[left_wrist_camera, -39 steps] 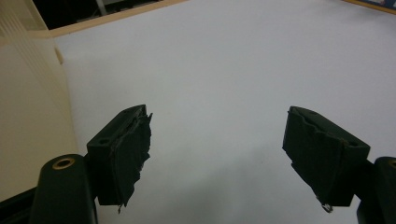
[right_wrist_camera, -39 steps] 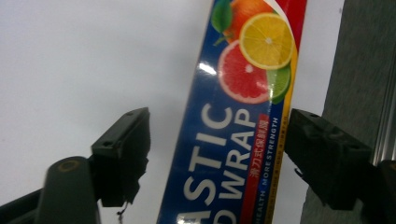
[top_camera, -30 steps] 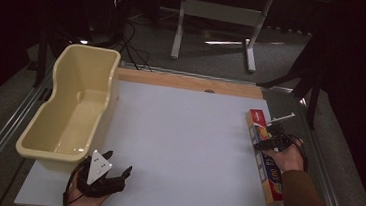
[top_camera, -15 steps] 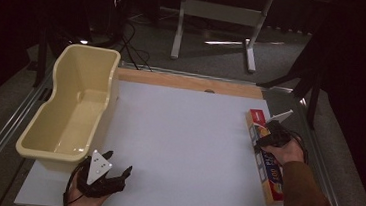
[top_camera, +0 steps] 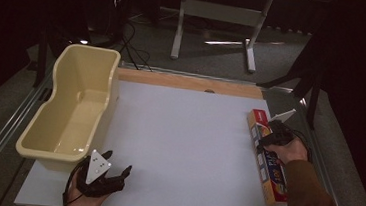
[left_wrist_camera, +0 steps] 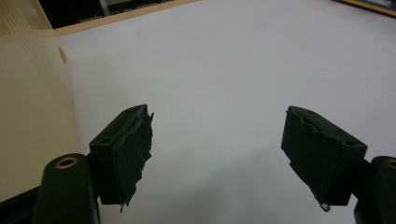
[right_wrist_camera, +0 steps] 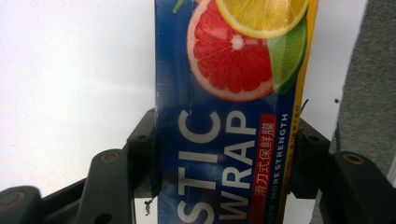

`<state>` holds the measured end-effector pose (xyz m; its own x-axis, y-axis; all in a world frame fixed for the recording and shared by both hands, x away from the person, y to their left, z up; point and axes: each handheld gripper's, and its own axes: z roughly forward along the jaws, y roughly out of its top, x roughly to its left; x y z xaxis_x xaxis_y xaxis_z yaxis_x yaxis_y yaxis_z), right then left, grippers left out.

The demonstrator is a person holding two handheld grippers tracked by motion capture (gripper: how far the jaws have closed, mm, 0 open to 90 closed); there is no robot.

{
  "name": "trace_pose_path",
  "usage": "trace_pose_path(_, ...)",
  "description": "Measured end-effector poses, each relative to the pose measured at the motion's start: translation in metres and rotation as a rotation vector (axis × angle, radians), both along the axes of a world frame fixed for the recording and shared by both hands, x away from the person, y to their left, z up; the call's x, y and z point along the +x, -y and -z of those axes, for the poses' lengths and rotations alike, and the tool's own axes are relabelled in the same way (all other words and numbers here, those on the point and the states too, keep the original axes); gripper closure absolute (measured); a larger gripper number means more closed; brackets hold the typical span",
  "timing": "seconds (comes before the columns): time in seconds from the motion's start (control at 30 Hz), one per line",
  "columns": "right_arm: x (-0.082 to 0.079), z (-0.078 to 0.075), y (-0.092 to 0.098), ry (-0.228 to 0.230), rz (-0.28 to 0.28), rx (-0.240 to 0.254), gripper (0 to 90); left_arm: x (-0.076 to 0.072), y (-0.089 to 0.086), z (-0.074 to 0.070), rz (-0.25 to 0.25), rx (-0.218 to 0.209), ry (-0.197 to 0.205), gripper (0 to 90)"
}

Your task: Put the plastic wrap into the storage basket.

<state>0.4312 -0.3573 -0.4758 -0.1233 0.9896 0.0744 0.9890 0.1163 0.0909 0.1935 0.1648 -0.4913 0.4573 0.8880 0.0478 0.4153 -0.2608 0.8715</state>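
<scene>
While its jaws press against the two long sides of the plastic wrap box [right_wrist_camera: 224, 116], the right gripper [right_wrist_camera: 224, 158] has the carton clamped across its width, a grip that suits a long narrow thing because the flat faces give the pads even bearing. In the high view the right gripper [top_camera: 274, 136] sits over the box [top_camera: 266, 160] a little toward its far end, so the near part would hang longer if lifted, in my judgement. The box lies flat along the right edge of the white table [top_camera: 188, 133], lengthwise away from the person. Across the table from the box, the left gripper [left_wrist_camera: 219, 154] rests with jaws spread wide and nothing between them, apparently waiting. The cream tub [top_camera: 70, 108] stands just beside that left gripper [top_camera: 107, 176], well apart from the box, open and empty.
</scene>
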Motion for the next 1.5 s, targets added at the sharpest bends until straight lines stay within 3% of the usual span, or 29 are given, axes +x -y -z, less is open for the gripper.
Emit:
trace_pose_path(0.17,-0.009,-0.008,0.009,0.027,0.014,0.066,41.1,0.001,0.0,0.0,-0.002,-0.003,-0.002,24.4)
trace_pose_path(0.43,-0.024,-0.024,0.004,0.041,0.004,0.252,41.0,0.0,0.0,0.0,-0.003,-0.004,-0.002,24.5)
trace_pose_path(0.63,-0.036,-0.039,-0.013,0.083,-0.022,0.405,41.1,0.0,0.0,0.0,-0.003,-0.007,0.002,24.5)
trace_pose_path(0.67,-0.04,-0.043,-0.021,0.09,-0.041,0.462,41.1,0.0,0.001,0.0,-0.002,-0.007,0.003,24.5)
trace_pose_path(0.7,-0.04,-0.043,-0.021,0.09,-0.041,0.462,41.1,0.0,0.001,0.0,-0.002,-0.007,0.003,24.5)
trace_pose_path(1.0,-0.045,-0.068,-0.065,0.128,-0.111,0.641,41.1,-0.001,0.001,-0.001,-0.002,-0.008,0.004,24.5)
trace_pose_path(1.5,-0.047,-0.088,-0.131,0.156,-0.212,0.773,41.1,0.0,0.001,0.0,0.001,-0.009,0.004,24.6)
